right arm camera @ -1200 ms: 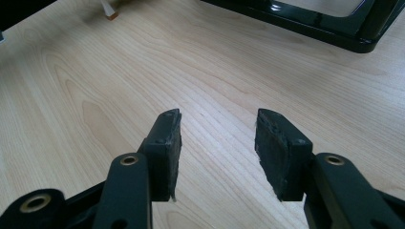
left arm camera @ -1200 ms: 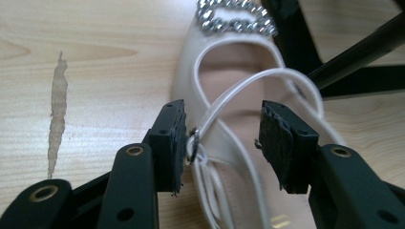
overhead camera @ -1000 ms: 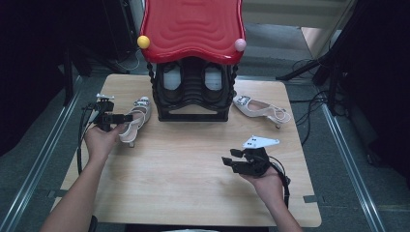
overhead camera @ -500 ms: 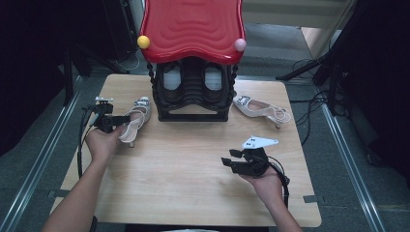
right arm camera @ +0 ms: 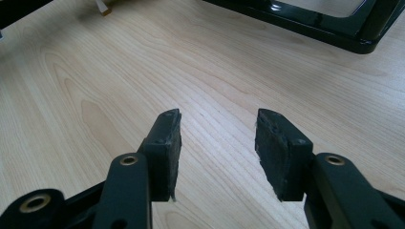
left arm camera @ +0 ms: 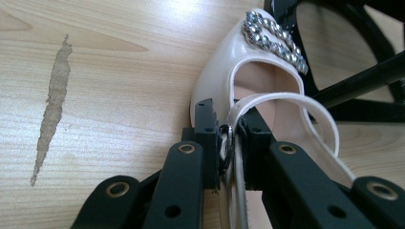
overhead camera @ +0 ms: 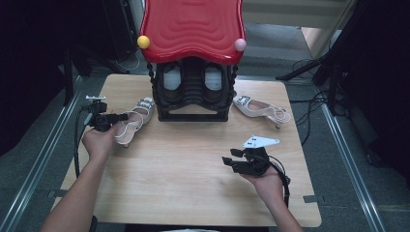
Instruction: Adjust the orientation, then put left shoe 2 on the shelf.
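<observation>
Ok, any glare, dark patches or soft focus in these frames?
High view: surroundings nearly black, table evenly lit. Left gripper view: glare on the wood at top, near links blurred, shoe strap sharp. Right gripper view: sheen on the wood at upper left, pads sharp.

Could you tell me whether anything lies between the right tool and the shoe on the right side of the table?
Nothing visible does. The right tool is open over bare table, and the stretch of wood up to the right shoe carries nothing; the black rack stands off to the side.
</observation>
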